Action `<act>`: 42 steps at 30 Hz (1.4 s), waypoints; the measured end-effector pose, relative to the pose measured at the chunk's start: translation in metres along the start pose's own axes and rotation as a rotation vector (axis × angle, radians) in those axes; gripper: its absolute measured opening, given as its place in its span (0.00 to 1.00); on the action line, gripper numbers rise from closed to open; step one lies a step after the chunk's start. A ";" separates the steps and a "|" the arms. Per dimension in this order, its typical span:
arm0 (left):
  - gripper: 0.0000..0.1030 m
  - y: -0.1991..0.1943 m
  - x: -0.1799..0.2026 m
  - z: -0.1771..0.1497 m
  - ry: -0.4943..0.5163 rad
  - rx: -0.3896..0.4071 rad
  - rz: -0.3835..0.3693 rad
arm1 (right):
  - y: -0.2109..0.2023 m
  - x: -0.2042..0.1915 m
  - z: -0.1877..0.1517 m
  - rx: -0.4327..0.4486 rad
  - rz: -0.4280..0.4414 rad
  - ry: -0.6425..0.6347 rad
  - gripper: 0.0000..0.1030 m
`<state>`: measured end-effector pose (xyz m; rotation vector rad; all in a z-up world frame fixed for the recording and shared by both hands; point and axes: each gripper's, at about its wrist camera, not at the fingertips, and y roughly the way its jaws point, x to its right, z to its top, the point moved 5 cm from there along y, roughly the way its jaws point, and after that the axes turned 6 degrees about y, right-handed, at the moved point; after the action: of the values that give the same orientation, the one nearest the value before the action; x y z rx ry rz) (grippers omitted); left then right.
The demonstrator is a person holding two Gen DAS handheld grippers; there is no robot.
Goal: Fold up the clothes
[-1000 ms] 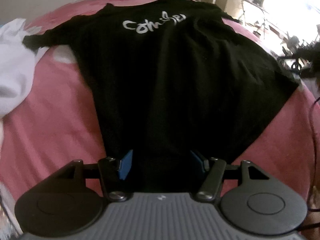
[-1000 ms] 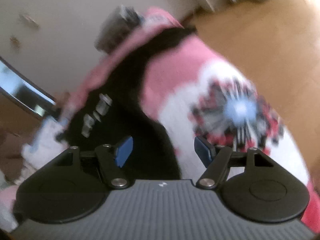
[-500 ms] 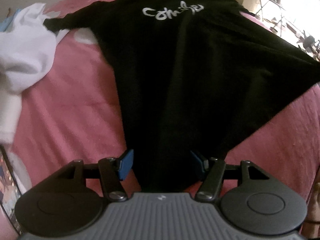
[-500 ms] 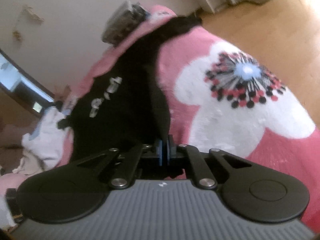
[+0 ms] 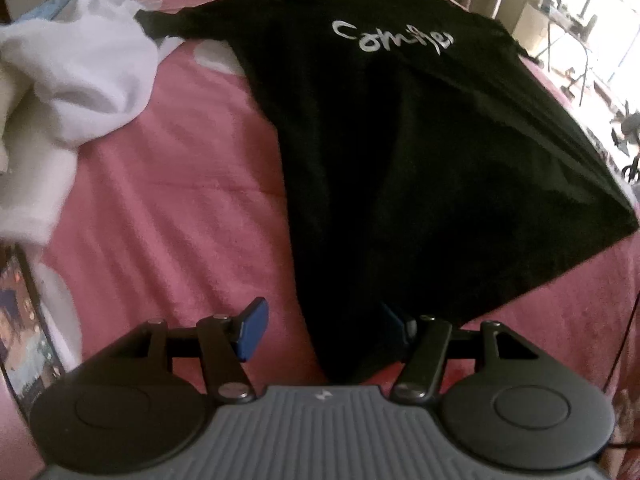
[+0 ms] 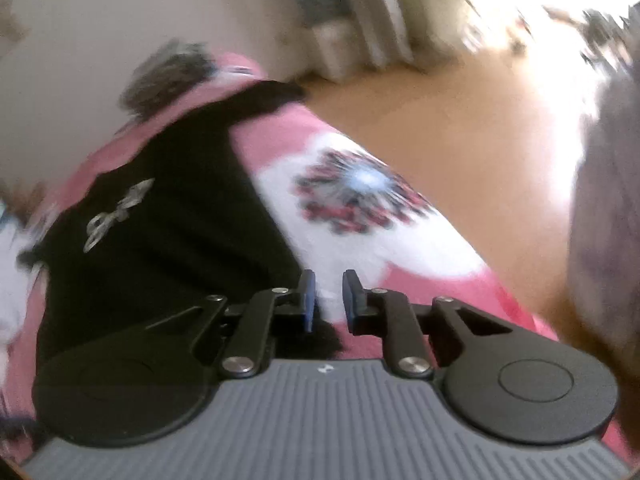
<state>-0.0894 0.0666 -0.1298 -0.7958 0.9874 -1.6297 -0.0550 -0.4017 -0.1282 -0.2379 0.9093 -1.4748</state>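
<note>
At the far left of the bed (image 5: 168, 184), in the left wrist view, we see a heap of white clothes (image 5: 80, 80) lying loose on the pink bedspread, just beside the left sleeve of the black T-shirt (image 5: 420, 152). The shirt is spread over the middle and right of the bed, with its white lettering (image 5: 394, 40) towards the far end and its near hem drawn to a point. That point runs between the blue pads of the left hand-held gripper (image 5: 320, 324), whose jaws stand wide apart, so we judge that the cloth is not clamped there. In the blurred right wrist view, the right hand-held gripper (image 6: 329, 296) is at the shirt's right edge, above the white flower print (image 6: 360, 196) of the bedspread. Its jaws are nearly together with a narrow gap left, in which we see bedspread and no cloth.

We cannot tell whether the hem has been let go or is about to be taken; the scene fits both. For a clean fold we judge that both hem corners want an even hold, equal tension across the hem, and a flat panel with no ridge before any edge is carried over. The white heap should stay off the sleeve.
</note>
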 end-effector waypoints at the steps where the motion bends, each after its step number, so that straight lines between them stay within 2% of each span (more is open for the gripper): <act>1: 0.60 0.000 -0.002 -0.001 -0.015 -0.001 -0.007 | -0.002 -0.013 -0.002 -0.007 0.039 -0.049 0.16; 4: 0.60 -0.002 -0.009 -0.004 -0.055 -0.003 -0.010 | -0.003 -0.064 -0.013 -0.044 0.192 -0.223 0.22; 7: 0.60 -0.007 -0.020 -0.003 -0.103 0.014 -0.010 | -0.003 -0.123 -0.039 -0.113 0.370 -0.449 0.33; 9: 0.60 -0.011 -0.030 0.000 -0.144 0.030 -0.016 | -0.001 -0.159 -0.064 -0.157 0.458 -0.615 0.42; 12: 0.59 -0.012 -0.046 0.004 -0.206 0.030 -0.016 | 0.000 -0.200 -0.104 -0.218 0.570 -0.776 0.43; 15: 0.52 -0.011 -0.056 0.005 -0.244 0.028 -0.025 | -0.001 -0.232 -0.141 -0.255 0.659 -0.916 0.43; 18: 0.52 -0.011 -0.057 0.007 -0.222 0.048 -0.024 | -0.005 -0.244 -0.163 -0.218 0.656 -1.012 0.40; 21: 0.54 -0.018 -0.040 0.007 -0.080 0.126 -0.005 | -0.007 -0.244 -0.168 -0.166 0.623 -1.062 0.35; 24: 0.60 -0.025 -0.009 0.007 0.144 0.193 0.002 | -0.007 -0.235 -0.166 -0.161 0.585 -1.058 0.33; 26: 0.62 -0.025 0.007 0.006 0.236 0.211 0.006 | -0.008 -0.226 -0.166 -0.155 0.558 -1.055 0.32; 28: 0.62 -0.023 0.018 0.005 0.275 0.206 0.008 | -0.008 -0.216 -0.163 -0.190 0.561 -1.001 0.30; 32: 0.62 -0.020 0.018 0.003 0.261 0.187 0.005 | -0.009 -0.195 -0.154 -0.292 0.587 -0.854 0.24; 36: 0.55 -0.017 0.013 0.003 0.259 0.176 0.010 | -0.011 -0.175 -0.146 -0.390 0.609 -0.705 0.23; 37: 0.55 -0.018 0.016 0.002 0.276 0.177 0.020 | -0.011 -0.172 -0.146 -0.395 0.607 -0.699 0.23; 39: 0.55 -0.018 0.026 0.001 0.328 0.182 0.045 | -0.010 -0.175 -0.150 -0.354 0.588 -0.766 0.24; 42: 0.55 -0.020 0.046 -0.001 0.415 0.205 0.044 | -0.009 -0.179 -0.156 -0.292 0.559 -0.866 0.24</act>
<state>-0.1106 0.0252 -0.1113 -0.2987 1.0903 -1.8631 -0.1349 -0.1801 -0.1580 -0.7095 0.4094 -0.5998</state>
